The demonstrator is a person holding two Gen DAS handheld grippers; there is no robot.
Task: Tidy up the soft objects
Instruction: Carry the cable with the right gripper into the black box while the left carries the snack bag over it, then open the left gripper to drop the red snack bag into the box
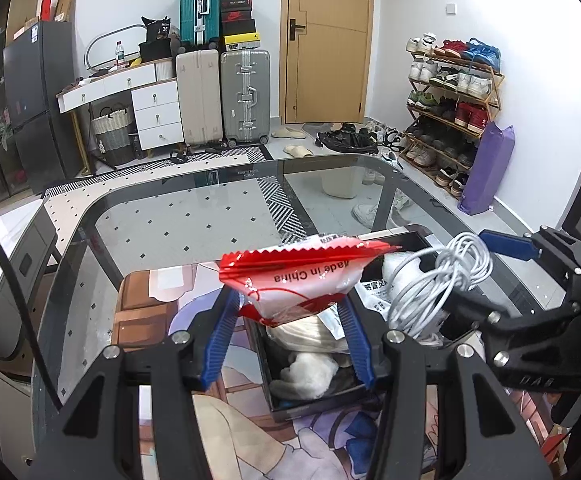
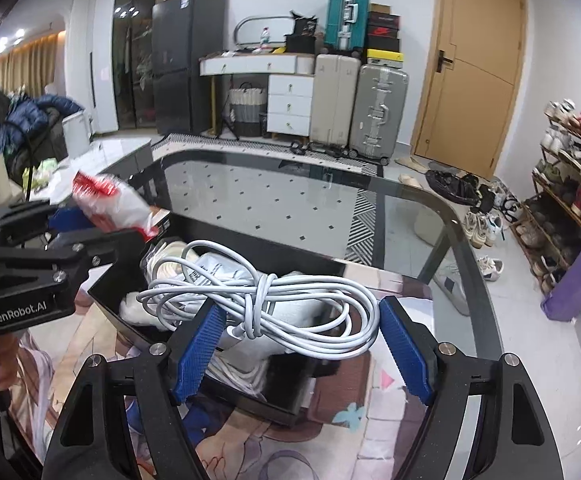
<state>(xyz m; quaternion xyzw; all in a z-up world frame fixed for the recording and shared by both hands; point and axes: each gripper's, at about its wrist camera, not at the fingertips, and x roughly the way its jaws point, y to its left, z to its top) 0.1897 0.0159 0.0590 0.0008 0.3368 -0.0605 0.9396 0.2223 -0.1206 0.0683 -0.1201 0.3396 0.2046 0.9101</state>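
My left gripper (image 1: 288, 300) is shut on a red and white plastic packet (image 1: 298, 276) and holds it above the black box (image 1: 314, 404). The packet also shows in the right wrist view (image 2: 114, 204). My right gripper (image 2: 300, 312) is shut on a coiled white cable (image 2: 266, 308) and holds it over the same box (image 2: 282, 408). The cable also shows in the left wrist view (image 1: 438, 280), right of the packet. The box holds white soft items (image 1: 310, 368) and a white printed bag (image 2: 218, 272).
The box stands on a printed mat (image 1: 162, 304) on a glass table (image 1: 194, 216). Beyond are suitcases (image 1: 246, 92), a white drawer unit (image 1: 158, 112), a door (image 1: 326, 40) and a shoe rack (image 1: 450, 100). A purple bag (image 1: 486, 168) leans by the rack.
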